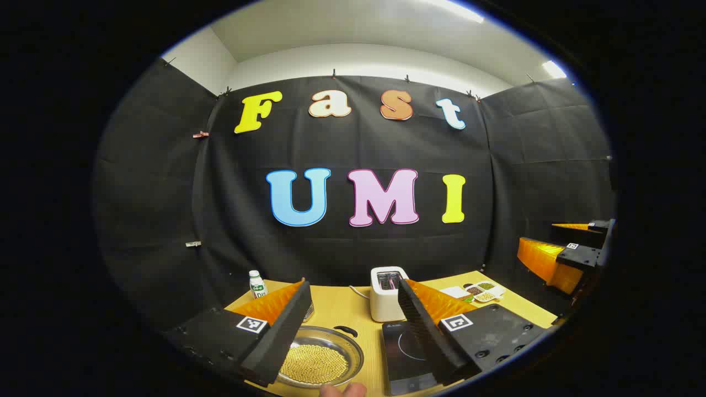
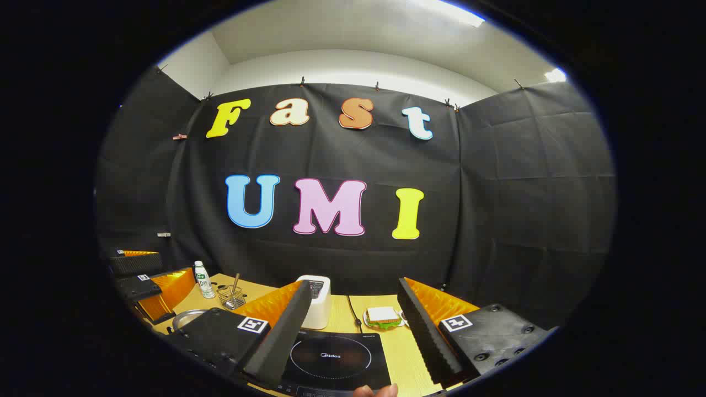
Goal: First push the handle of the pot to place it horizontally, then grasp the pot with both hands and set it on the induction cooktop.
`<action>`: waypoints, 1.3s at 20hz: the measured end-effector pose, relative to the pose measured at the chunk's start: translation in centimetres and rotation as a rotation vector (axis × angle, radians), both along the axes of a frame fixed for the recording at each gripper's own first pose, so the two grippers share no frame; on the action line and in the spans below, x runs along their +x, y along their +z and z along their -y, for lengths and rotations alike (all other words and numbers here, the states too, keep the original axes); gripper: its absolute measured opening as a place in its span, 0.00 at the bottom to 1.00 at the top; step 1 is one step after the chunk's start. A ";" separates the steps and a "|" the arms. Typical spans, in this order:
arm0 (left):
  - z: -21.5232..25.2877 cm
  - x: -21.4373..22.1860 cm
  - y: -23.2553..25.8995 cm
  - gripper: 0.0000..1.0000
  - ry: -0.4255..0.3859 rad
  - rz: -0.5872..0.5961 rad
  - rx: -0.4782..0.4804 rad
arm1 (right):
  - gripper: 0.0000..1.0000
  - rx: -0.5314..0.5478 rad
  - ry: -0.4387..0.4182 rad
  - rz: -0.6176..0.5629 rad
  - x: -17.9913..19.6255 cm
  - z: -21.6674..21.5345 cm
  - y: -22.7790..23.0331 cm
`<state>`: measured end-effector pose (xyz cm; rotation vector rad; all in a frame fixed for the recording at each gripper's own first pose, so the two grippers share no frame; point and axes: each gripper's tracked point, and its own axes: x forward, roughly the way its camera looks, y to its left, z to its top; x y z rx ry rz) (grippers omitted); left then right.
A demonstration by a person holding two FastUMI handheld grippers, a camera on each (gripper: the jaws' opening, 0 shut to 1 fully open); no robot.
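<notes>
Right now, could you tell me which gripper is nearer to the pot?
Left. The left gripper hangs open over the pot; the right gripper is over the induction cooktop beside it.

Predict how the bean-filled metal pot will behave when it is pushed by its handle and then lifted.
The pot looks shallow and wide, so it will probably slide or turn rather than tip. Its smooth metal rim may be slippery for the left gripper. The loose round beans would likely roll and shift if it tilts, adding weight.

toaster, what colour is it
White, or pale cream, with a dark slot on top. The toaster shows best in the left gripper view.
</notes>
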<state>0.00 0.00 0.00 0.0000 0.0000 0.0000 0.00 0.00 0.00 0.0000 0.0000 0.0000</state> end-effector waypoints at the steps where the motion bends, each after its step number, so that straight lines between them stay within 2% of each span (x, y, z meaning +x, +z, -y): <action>1: -0.1 0.0 0.1 0.98 0.001 0.001 0.001 | 0.98 0.001 -0.001 -0.001 0.0 0.0 0.0; 16: -1.0 0.0 0.3 0.98 0.024 0.024 -0.009 | 0.98 -0.004 -0.005 0.013 0.1 -0.2 0.5; 19: -0.8 -0.2 0.7 0.99 0.012 0.038 -0.022 | 0.98 -0.006 -0.007 0.010 0.0 -0.1 0.4; 22: -0.4 -0.5 0.7 0.96 -0.018 0.033 -0.008 | 0.98 -0.008 -0.008 0.010 -0.1 -0.2 0.4; 23: -0.5 -0.7 1.0 0.90 -0.021 0.036 0.000 | 0.98 -0.009 -0.008 0.011 -0.1 -0.2 0.3; 26: -0.6 -1.4 1.3 0.39 -0.033 0.051 0.020 | 0.98 -0.009 -0.001 0.015 -0.3 -0.5 0.5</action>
